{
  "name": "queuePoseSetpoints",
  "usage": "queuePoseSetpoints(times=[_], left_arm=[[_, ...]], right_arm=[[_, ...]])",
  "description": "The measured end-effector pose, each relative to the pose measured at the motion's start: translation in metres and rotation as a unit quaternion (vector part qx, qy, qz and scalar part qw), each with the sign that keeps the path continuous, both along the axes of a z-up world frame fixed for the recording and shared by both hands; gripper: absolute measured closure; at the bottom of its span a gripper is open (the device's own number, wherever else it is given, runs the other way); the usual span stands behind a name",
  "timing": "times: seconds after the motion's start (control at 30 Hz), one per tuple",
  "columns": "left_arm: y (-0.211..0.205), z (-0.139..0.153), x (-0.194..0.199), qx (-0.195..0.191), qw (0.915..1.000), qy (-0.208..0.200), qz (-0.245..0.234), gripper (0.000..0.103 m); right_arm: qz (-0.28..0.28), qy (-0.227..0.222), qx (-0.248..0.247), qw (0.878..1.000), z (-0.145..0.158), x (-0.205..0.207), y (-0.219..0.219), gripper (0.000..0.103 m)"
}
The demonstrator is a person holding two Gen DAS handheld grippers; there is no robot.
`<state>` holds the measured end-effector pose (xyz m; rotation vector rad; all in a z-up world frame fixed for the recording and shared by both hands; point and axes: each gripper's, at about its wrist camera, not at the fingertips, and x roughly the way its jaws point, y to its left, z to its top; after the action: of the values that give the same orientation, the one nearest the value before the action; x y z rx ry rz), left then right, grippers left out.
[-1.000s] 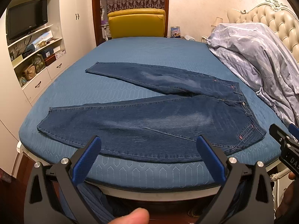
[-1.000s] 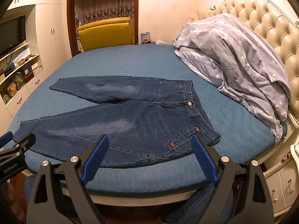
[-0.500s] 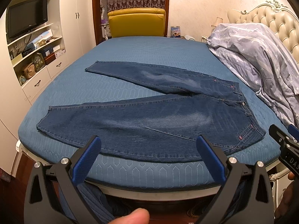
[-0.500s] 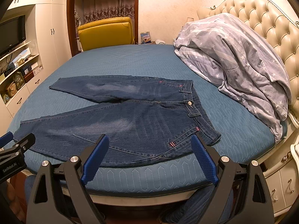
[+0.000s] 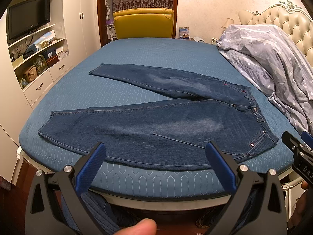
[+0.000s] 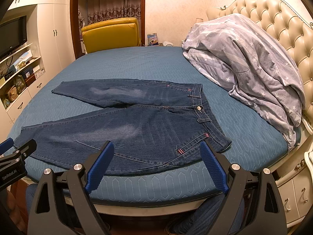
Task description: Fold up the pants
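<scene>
- A pair of dark blue jeans (image 5: 160, 125) lies spread flat on a bed (image 5: 156, 58) with a teal quilted cover, just beyond the tips of both sets of fingers, near the bed's front edge.
- The left gripper (image 5: 156, 150) hovers in front of that edge, its blue-padded fingers (image 5: 92, 164) set wide apart with nothing between them; the nearer trouser leg stretches across the gap just past their tips.
- The right gripper (image 6: 156, 149) hovers the same way, its fingers (image 6: 212, 164) also spread wide and empty, with the hip and pocket of the jeans directly ahead of them.
- The waistband (image 6: 203, 109) sits beyond the right gripper's right finger, while the two legs run away to the left of both grippers and splay apart, the far leg angled toward the middle of the bed.
- A grey star-print duvet (image 6: 244, 62) is heaped well to the right of the fingers, against a cream tufted headboard (image 6: 273, 25).
- A yellow chair (image 5: 143, 24) stands beyond the far side of the bed, straight ahead of the left fingers.
- White shelving with a television (image 5: 27, 22) lines the wall to the left.
- A thumb tip (image 5: 143, 227) shows below the left gripper's fingers.
</scene>
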<state>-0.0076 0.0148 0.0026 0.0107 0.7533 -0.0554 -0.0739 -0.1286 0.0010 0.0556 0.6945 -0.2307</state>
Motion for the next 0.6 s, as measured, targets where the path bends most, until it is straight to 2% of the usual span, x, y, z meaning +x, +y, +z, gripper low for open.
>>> queuePoseSetpoints(times=[0.6], left_arm=[[-0.0003,0.0002,0.0007,-0.001,1.0,0.002,0.001,0.001]], right_arm=[[0.0,0.001,0.0,1.0,-0.001,0.0001,0.0001,0.017]])
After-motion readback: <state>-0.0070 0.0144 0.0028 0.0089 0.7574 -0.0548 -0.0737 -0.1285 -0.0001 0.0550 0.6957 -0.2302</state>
